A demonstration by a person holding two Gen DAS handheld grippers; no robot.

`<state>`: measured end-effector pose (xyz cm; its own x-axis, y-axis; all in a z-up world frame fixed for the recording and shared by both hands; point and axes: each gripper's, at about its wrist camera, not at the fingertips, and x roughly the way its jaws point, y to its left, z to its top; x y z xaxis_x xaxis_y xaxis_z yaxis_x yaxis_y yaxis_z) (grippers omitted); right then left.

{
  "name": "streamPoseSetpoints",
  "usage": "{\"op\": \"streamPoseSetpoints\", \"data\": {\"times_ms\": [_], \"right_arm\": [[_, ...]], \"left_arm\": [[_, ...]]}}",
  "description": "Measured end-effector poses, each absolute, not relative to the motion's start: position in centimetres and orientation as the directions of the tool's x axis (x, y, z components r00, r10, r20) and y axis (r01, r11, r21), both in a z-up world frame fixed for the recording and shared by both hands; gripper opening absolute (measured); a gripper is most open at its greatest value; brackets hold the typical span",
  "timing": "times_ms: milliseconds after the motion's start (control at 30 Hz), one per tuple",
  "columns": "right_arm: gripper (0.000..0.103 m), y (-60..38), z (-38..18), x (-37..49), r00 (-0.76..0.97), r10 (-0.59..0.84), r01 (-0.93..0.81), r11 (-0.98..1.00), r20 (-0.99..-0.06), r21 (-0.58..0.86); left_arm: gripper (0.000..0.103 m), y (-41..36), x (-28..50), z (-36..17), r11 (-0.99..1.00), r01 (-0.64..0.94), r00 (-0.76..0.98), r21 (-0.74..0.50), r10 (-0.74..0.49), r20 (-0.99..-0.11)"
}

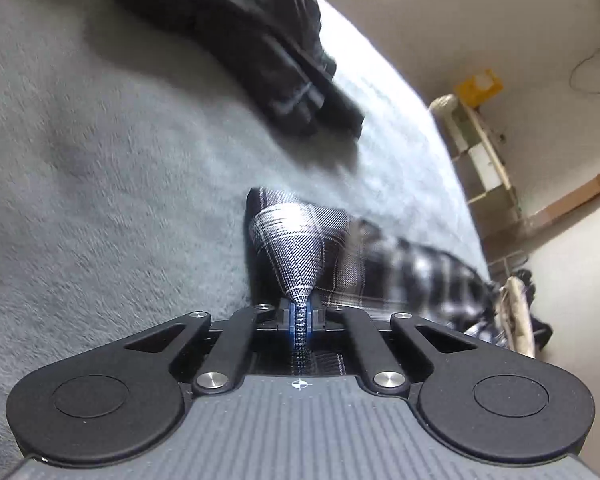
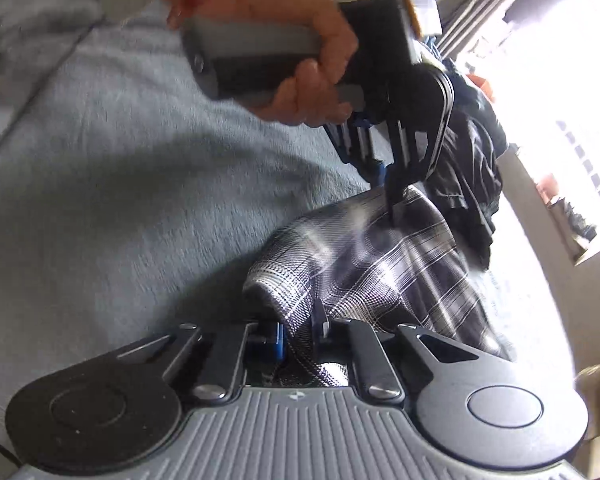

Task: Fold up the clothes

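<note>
A black-and-white plaid garment (image 1: 319,248) hangs above a grey blanket (image 1: 100,160). My left gripper (image 1: 300,312) is shut on a pinched fold of the plaid cloth, which stretches away from its jaws. In the right wrist view my right gripper (image 2: 300,332) is shut on another part of the plaid garment (image 2: 379,264). The left gripper (image 2: 395,204), held by a hand (image 2: 300,40), shows there too, clamped on the cloth's far edge. The cloth is held up between the two grippers.
A pile of dark clothes (image 1: 260,48) lies on the blanket beyond the plaid garment, also in the right wrist view (image 2: 467,168). The bed edge runs on the right, with a shelf unit (image 1: 483,148), a cardboard box (image 1: 571,196) and floor beyond. A bright window (image 2: 559,60) is at the right.
</note>
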<state>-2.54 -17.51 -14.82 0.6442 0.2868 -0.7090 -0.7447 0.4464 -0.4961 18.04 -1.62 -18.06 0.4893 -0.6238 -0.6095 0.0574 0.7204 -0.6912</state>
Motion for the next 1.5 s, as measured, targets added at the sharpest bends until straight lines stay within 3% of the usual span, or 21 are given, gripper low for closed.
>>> {"op": "streamPoseSetpoints", "data": {"times_ms": [267, 433, 533, 633, 733, 767, 967, 1133, 1300, 1333, 1400, 1500], "right_arm": [[0.008, -12.7, -11.6, -3.2, 0.531, 0.444, -0.827, 0.459, -0.721, -0.326], [0.008, -7.1, -10.8, -3.7, 0.409, 0.59, -0.901, 0.382, -0.696, -0.205], [0.01, -3.6, -12.3, -3.2, 0.323, 0.615, -0.926, 0.362, -0.719, -0.107], [0.028, -1.7, -14.8, -1.8, 0.239, 0.575, -0.92, 0.391, -0.782, 0.006], [0.053, -2.9, -14.0, -0.9, 0.189, 0.622, -0.901, 0.418, -0.76, 0.118], [0.059, -3.8, -13.3, -0.5, 0.192, 0.641, -0.891, 0.431, -0.743, 0.142], [0.061, -13.1, -8.9, 2.7, 0.307, 0.716, -0.75, 0.588, -0.627, 0.305], [0.057, -23.9, -7.3, 6.1, 0.621, 0.509, -0.465, 0.852, -0.597, 0.242], [0.047, -30.5, -7.6, 8.3, 0.785, 0.197, -0.265, 0.964, -0.588, -0.03], [0.048, -31.6, -7.7, 8.6, 0.804, 0.141, -0.231, 0.969, -0.578, -0.084], [0.064, -33.9, -8.3, 9.7, 0.787, 0.13, -0.207, 0.976, -0.603, -0.06], [0.067, -36.6, -10.3, 11.6, 0.722, 0.194, -0.22, 0.974, -0.664, 0.046]], "left_arm": [[0.002, 5.7, 15.6, -14.8, 0.737, 0.042, 0.525, -0.675, -0.591, -0.612], [0.002, 12.9, 12.2, -13.0, 0.808, -0.013, 0.584, -0.589, -0.472, -0.661], [0.002, 15.6, 11.1, -14.5, 0.839, -0.059, 0.577, -0.54, -0.413, -0.705], [0.014, 16.7, 11.1, -17.5, 0.832, -0.119, 0.541, -0.541, -0.403, -0.738], [0.024, 16.8, 10.8, -17.9, 0.806, -0.115, 0.568, -0.58, -0.425, -0.704], [0.032, 16.7, 10.9, -17.5, 0.807, -0.104, 0.579, -0.581, -0.426, -0.695], [0.042, 15.5, 11.1, -13.8, 0.868, -0.038, 0.703, -0.494, -0.329, -0.631], [0.044, 12.6, 10.3, -12.0, 0.903, 0.076, 0.74, -0.423, -0.335, -0.583], [0.044, 9.1, 9.5, -12.8, 0.933, 0.163, 0.697, -0.321, -0.339, -0.632], [0.044, 8.7, 9.4, -13.0, 0.936, 0.169, 0.69, -0.309, -0.337, -0.641], [0.044, 7.8, 9.2, -13.5, 0.942, 0.179, 0.676, -0.285, -0.328, -0.66], [0.044, 7.0, 9.3, -14.1, 0.953, 0.177, 0.67, -0.246, -0.3, -0.679]]}}
